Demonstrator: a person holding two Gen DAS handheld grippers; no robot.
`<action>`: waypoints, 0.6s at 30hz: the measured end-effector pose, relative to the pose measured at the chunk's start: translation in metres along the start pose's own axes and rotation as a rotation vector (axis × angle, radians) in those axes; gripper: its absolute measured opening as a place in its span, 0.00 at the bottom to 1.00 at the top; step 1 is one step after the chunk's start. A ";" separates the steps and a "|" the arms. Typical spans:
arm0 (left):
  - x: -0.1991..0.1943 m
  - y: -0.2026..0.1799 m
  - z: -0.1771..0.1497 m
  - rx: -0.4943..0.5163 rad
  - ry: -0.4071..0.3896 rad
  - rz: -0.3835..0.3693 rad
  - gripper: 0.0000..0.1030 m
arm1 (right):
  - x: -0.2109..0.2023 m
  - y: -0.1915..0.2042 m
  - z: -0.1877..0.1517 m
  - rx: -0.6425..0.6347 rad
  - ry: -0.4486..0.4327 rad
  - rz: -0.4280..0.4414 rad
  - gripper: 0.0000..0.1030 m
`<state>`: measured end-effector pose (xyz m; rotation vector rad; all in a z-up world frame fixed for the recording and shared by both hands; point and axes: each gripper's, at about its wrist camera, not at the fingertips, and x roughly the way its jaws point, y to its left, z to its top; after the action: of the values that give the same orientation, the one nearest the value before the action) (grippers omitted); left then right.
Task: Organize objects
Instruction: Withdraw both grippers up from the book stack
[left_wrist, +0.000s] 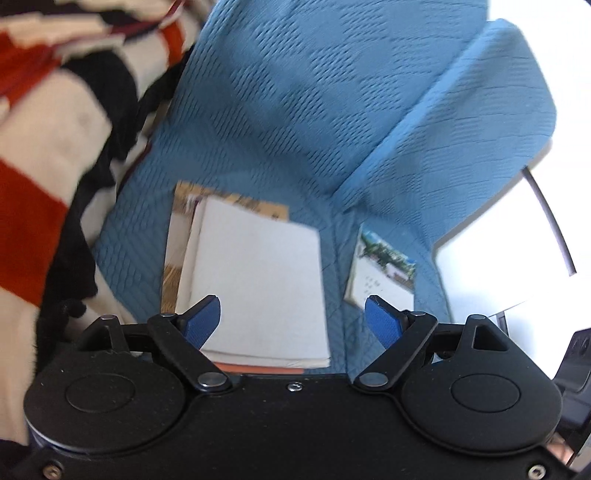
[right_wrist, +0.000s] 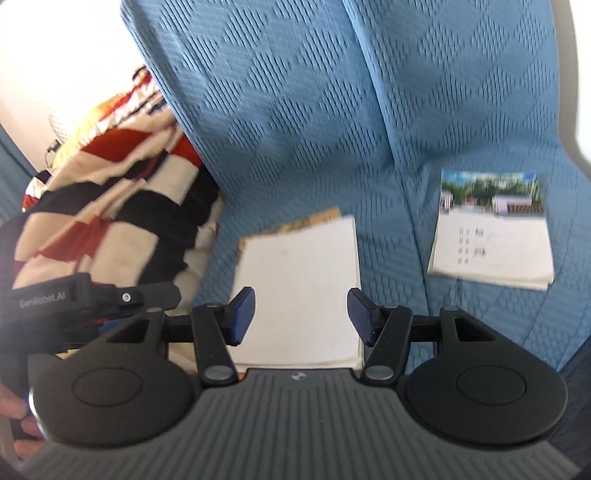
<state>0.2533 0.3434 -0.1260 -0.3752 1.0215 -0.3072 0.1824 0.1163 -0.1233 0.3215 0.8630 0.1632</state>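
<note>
A white book (left_wrist: 255, 280) lies on top of a small stack on the blue sofa seat (left_wrist: 280, 110); it also shows in the right wrist view (right_wrist: 299, 291). A tan booklet (left_wrist: 236, 201) pokes out under it. A booklet with a landscape photo on its cover (left_wrist: 384, 273) lies apart to the right, also in the right wrist view (right_wrist: 491, 229). My left gripper (left_wrist: 291, 321) is open and empty above the stack's near edge. My right gripper (right_wrist: 301, 314) is open and empty over the white book.
A red, white and black striped blanket (left_wrist: 48, 155) is heaped at the left of the seat, also in the right wrist view (right_wrist: 110, 206). The sofa armrest (left_wrist: 480, 133) rises at the right. A white table (left_wrist: 491, 254) stands beyond it.
</note>
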 end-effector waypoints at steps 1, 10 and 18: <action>-0.006 -0.006 0.000 0.019 -0.016 0.002 0.83 | -0.007 0.001 0.003 -0.001 -0.010 0.006 0.57; -0.035 -0.050 -0.017 0.119 -0.080 0.007 0.83 | -0.058 -0.003 0.009 0.002 -0.075 0.026 0.57; -0.045 -0.078 -0.033 0.188 -0.115 0.003 0.83 | -0.092 -0.013 0.000 -0.050 -0.127 -0.034 0.57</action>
<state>0.1970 0.2868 -0.0727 -0.2191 0.8725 -0.3714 0.1231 0.0796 -0.0612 0.2674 0.7377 0.1307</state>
